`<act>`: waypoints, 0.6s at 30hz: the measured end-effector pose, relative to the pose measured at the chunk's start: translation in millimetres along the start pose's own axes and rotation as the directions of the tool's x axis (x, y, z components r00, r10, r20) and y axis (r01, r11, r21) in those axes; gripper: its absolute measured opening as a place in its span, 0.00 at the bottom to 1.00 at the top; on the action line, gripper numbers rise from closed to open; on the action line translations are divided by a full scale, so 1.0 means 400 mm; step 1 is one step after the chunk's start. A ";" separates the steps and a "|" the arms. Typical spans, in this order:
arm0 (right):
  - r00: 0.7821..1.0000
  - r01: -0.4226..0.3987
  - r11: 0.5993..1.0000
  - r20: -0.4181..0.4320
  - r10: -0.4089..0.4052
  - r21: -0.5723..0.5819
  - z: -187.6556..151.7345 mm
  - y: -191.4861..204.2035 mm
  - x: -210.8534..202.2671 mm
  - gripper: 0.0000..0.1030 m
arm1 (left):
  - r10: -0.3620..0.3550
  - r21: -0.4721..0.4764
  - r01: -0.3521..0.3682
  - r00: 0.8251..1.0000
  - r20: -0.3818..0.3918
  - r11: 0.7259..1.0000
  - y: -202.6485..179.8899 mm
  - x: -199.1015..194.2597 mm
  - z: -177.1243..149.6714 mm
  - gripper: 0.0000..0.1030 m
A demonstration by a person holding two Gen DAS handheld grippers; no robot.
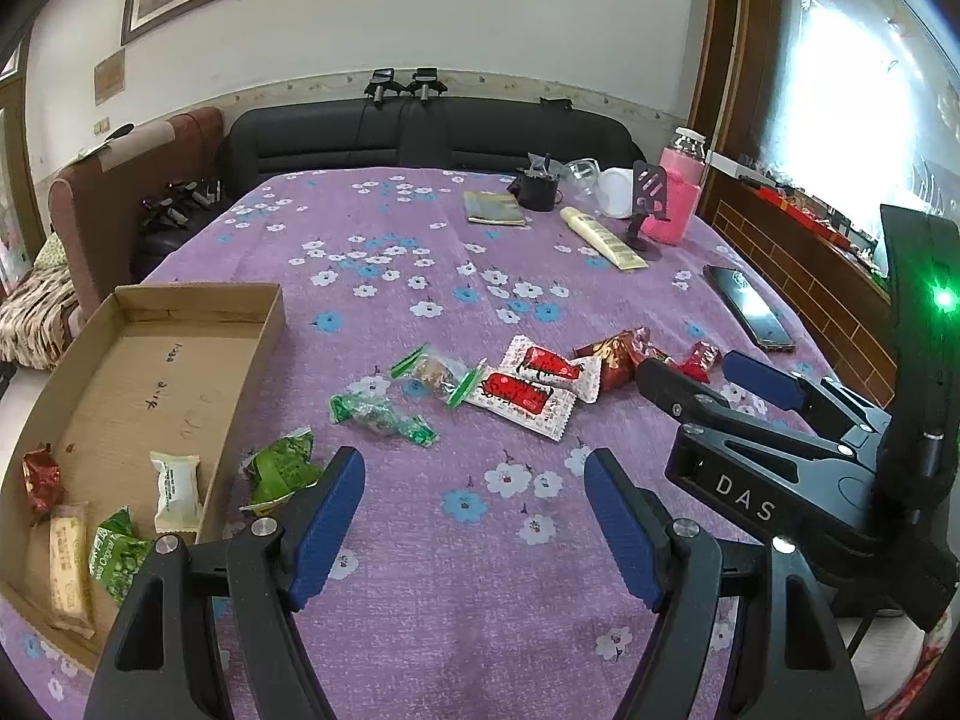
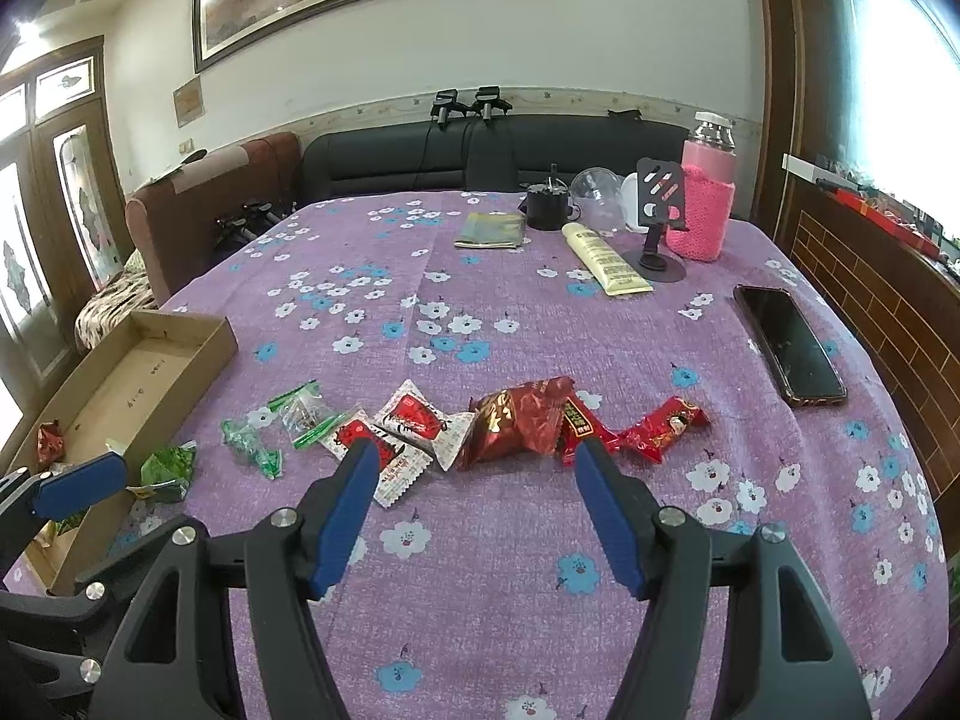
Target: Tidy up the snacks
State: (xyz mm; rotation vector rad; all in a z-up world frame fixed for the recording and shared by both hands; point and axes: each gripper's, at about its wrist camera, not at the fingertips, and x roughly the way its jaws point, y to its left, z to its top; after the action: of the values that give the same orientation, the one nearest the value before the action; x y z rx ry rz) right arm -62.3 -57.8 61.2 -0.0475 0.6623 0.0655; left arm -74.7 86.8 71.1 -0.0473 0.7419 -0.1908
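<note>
Both claws hang over the purple flowered surface (image 1: pixel 420 276) with jaws apart and nothing between the blue pads. From the left claw (image 1: pixel 474 468), the loose snacks lie ahead between 11 and 1 o'clock: a green crumpled wrapper (image 1: pixel 378 414), a clear packet with green ends (image 1: pixel 438 375), two white-and-red packets (image 1: pixel 528 390) and a dark red foil packet (image 1: pixel 618 357). A green pea packet (image 1: pixel 282 468) sits just beside its left finger at 10 o'clock, against the cardboard box (image 1: pixel 240 384), which holds a red candy, a tan bar, a green packet and a white packet. The right claw (image 2: pixel 477 456) points at the dark red foil packet (image 2: pixel 522 423) at 12 o'clock, near its fingertips; a red wrapped candy (image 2: pixel 660 426) lies at 1 o'clock and the white-and-red packets (image 2: pixel 414 426) at 11. A phone (image 2: pixel 786 342) lies well apart at 2 o'clock.
</note>
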 end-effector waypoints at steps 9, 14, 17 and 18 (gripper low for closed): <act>1.000 0.000 1.000 0.000 0.000 0.000 0.000 0.000 0.000 0.65 | -0.001 0.001 0.001 1.000 -0.009 1.000 -0.001 0.006 -0.005 0.77; 1.000 0.000 1.000 0.000 0.000 0.000 0.000 0.000 0.000 0.65 | -0.002 0.002 0.002 1.000 -0.012 1.000 -0.002 0.006 -0.007 0.77; 1.000 0.001 1.000 0.001 -0.001 0.000 0.000 0.000 0.001 0.65 | -0.003 0.002 0.003 1.000 -0.013 1.000 -0.002 0.007 -0.008 0.77; 1.000 0.001 1.000 0.000 -0.001 0.000 -0.001 0.000 0.001 0.65 | -0.003 0.002 0.003 1.000 -0.014 1.000 -0.002 0.007 -0.008 0.77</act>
State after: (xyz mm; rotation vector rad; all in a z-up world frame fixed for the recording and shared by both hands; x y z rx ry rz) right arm -62.1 -57.8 60.8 -0.0480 0.6624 0.0644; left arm -74.9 85.4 66.8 -0.0456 0.7553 -0.1949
